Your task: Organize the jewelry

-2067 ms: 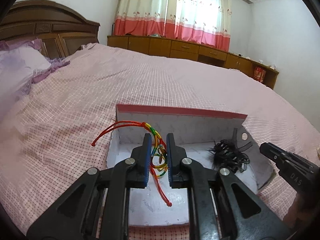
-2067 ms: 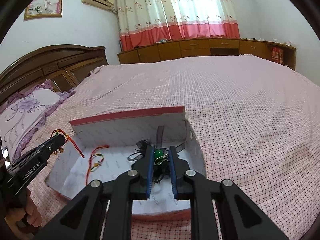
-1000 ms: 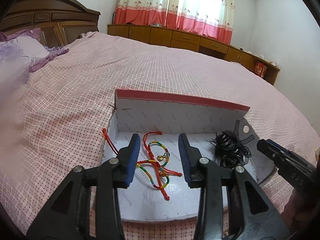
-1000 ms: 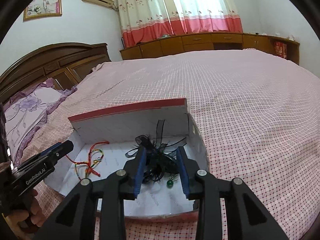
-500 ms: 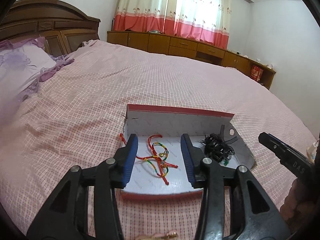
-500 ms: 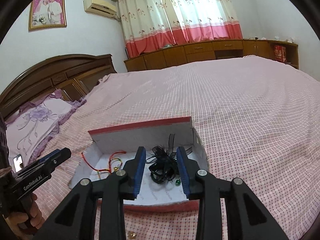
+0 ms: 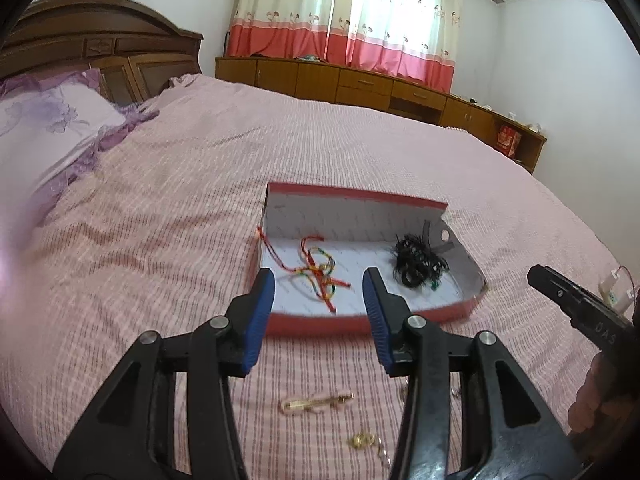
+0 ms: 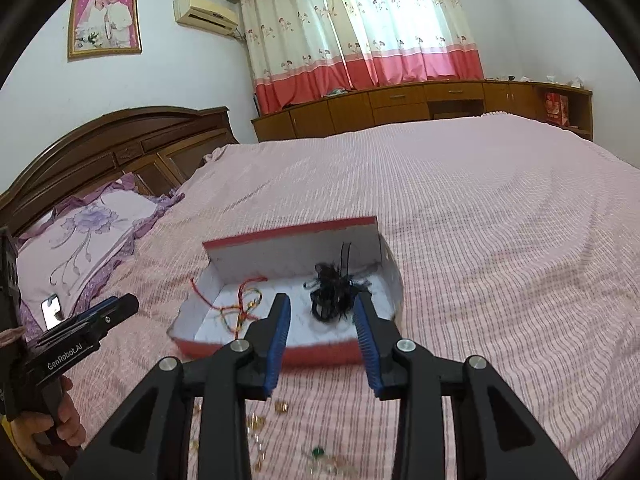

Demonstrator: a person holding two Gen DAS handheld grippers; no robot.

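A red box (image 7: 362,196) with a white inside lies on the pink bed; it also shows in the right wrist view (image 8: 294,232). In it lie a red and rainbow cord bracelet (image 7: 318,270) (image 8: 240,310) on the left and a black tangle of cord jewelry (image 7: 416,262) (image 8: 334,294) on the right. My left gripper (image 7: 318,294) is open and empty, pulled back in front of the box. My right gripper (image 8: 322,316) is open and empty, also in front of the box. Gold pieces (image 7: 316,402) (image 8: 256,424) and a green bead piece (image 8: 318,450) lie on the bedspread near the grippers.
The pink checked bedspread (image 7: 200,200) stretches all round. A purple pillow (image 8: 88,232) and wooden headboard (image 8: 120,140) are at the left. Wooden cabinets (image 8: 400,104) line the far wall. A phone (image 8: 52,310) lies by the pillow. A white tag (image 7: 616,290) lies at right.
Both grippers let go of their jewelry into the box, opened, and drew back and up away from it. Loose gold pieces on the bedspread have come into view.
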